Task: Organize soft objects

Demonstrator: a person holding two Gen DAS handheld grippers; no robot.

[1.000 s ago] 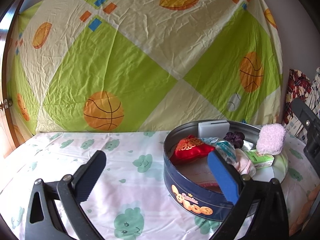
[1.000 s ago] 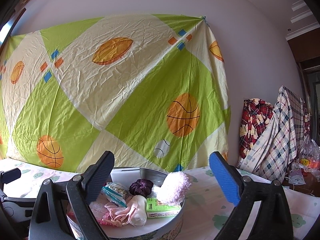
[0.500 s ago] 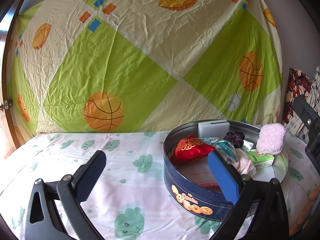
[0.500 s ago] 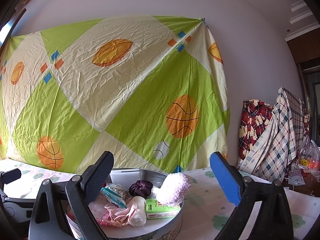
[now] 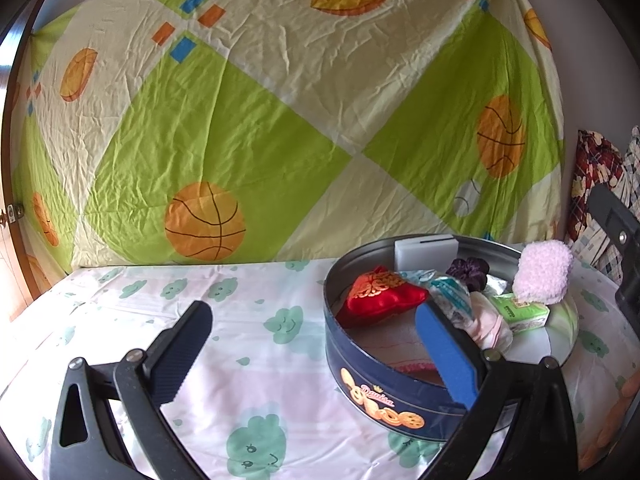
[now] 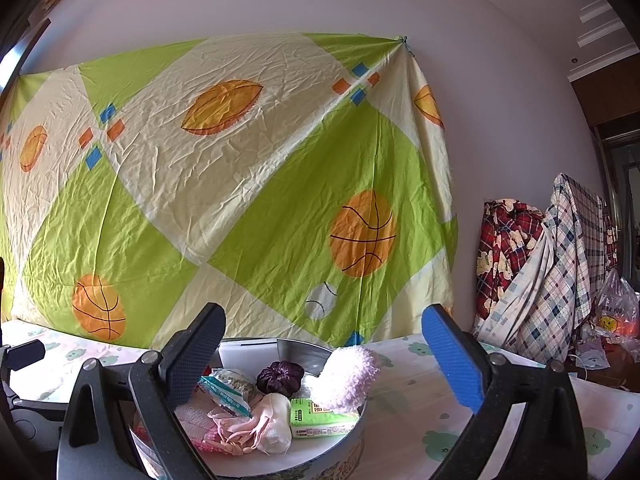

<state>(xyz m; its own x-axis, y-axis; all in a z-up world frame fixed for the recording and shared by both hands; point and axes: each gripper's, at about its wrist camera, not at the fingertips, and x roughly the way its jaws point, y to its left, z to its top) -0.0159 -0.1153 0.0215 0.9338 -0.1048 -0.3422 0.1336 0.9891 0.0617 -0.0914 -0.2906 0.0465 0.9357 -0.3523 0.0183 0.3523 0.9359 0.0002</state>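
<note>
Round blue tin (image 5: 384, 392) brims with a fluffy pink puff (image 5: 542, 272) and red pouch (image 5: 380, 298).

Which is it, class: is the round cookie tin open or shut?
Open: the cookie tin has no lid on, so the red pouch shows inside.

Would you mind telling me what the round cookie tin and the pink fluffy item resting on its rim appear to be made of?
The cookie tin looks like printed sheet metal: glossy navy outside, shiny silvery inner wall. The pink fluffy item looks like plush or chenille fabric, judging by its fuzzy, matte pile; what exactly it is stays unclear.

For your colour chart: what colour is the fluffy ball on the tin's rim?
Pale pink fluffy ball, clearest in the right wrist view.
</note>
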